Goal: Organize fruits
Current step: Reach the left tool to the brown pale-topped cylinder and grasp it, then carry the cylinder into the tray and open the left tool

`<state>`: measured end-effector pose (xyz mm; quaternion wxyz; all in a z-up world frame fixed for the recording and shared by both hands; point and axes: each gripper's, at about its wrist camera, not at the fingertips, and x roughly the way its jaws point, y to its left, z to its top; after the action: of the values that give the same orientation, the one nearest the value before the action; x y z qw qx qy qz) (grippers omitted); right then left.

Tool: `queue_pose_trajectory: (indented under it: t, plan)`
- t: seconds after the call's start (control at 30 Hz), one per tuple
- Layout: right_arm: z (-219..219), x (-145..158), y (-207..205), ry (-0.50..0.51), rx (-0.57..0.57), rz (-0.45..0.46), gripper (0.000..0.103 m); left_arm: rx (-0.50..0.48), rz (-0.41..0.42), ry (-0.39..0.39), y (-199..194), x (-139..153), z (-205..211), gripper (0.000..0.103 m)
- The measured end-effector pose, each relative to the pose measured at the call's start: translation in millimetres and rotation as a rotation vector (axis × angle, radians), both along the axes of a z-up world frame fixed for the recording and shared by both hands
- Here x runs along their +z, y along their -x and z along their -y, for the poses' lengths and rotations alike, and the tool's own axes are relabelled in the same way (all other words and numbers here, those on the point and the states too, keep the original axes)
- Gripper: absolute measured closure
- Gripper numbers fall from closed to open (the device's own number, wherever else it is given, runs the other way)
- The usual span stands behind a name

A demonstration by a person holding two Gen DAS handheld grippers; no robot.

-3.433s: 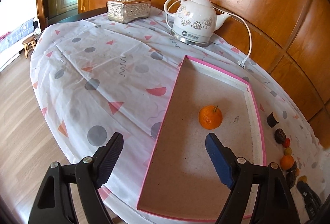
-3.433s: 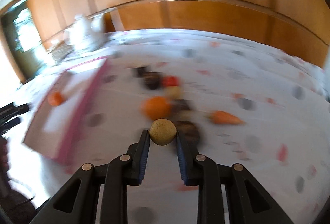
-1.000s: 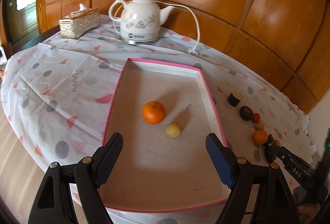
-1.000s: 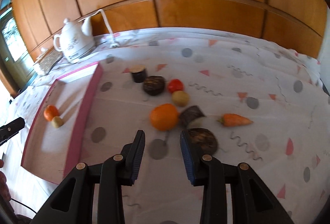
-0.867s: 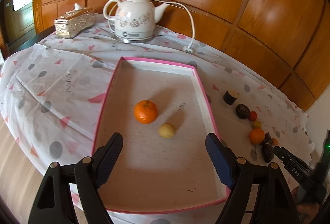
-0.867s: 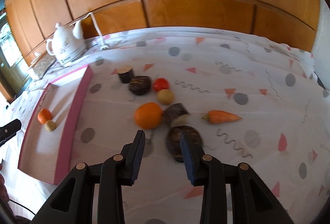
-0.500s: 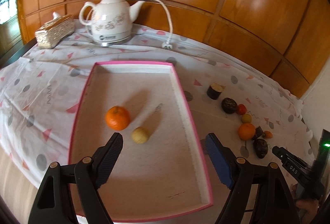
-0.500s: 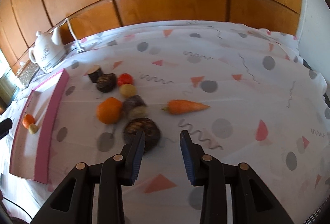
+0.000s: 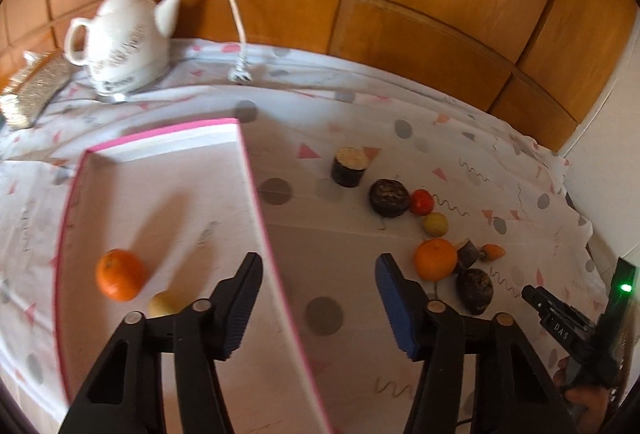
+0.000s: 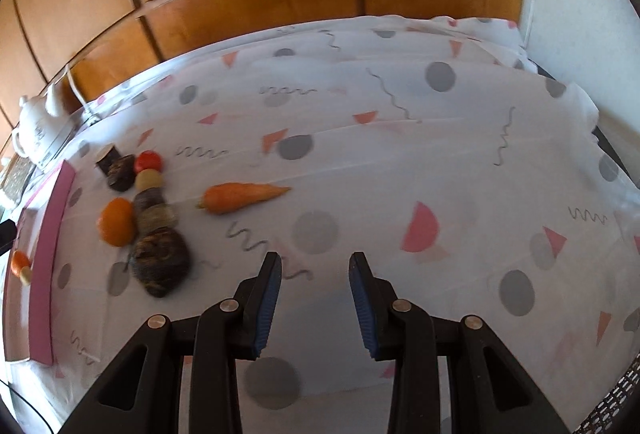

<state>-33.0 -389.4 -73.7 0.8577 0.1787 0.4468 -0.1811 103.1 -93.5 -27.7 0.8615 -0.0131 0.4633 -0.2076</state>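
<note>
A pink-rimmed tray (image 9: 256, 194) holds an orange (image 9: 119, 275) and a small yellow fruit (image 9: 165, 304). On the cloth to its right lie another orange (image 9: 435, 259), a red fruit (image 9: 421, 201), a yellow fruit (image 9: 435, 224), a carrot (image 10: 244, 196) and several dark round items (image 9: 389, 197). My left gripper (image 9: 318, 292) is open and empty over the tray's right rim. My right gripper (image 10: 315, 286) is open and empty over bare cloth, right of the pile; the pile's orange (image 10: 117, 221) shows at its left.
A white kettle (image 9: 120, 42) with cord and plug stands at the back left beside a silver tissue box (image 9: 34, 90). Wooden wall panels close the far side. The table edge drops off at the right in the right wrist view.
The yellow fruit held by my right gripper earlier now lies in the tray. Both views have swung right: the tray and fruit pile have slid left in frame.
</note>
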Motion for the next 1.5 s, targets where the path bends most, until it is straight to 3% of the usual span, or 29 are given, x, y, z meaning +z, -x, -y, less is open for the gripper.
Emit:
queue_pose_trajectory:
  t: [0.3, 0.7, 0.8, 0.83, 0.87, 1.5]
  plan:
    - [18.8, -5.5, 2.5, 0.006, -0.037, -0.011, 0.068, -0.010, -0.083, -0.006, -61.6, -20.0, 43.9, 0.050]
    - [35.2, -8.5, 8.8, 0.015, -0.073, -0.008, 0.068, 0.022, -0.111, -0.077, -122.0, -46.3, 87.8, 0.049]
    - [36.1, -8.9, 10.1, 0.023, -0.075, -0.007, 0.068, 0.022, -0.124, -0.077, -131.8, -52.7, 93.4, 0.052]
    - [35.9, -9.0, 10.0, 0.025, -0.074, -0.007, 0.068, 0.015, -0.129, -0.072, -133.8, -54.3, 95.2, 0.063]
    - [35.4, -9.0, 9.6, 0.027, -0.074, -0.007, 0.067, 0.000, -0.143, -0.052, -136.2, -57.4, 97.0, 0.064]
    - [33.2, -9.4, 10.9, 0.029, -0.077, 0.001, 0.064, 0.034, -0.135, 0.037, -88.1, -36.2, 48.8, 0.065]
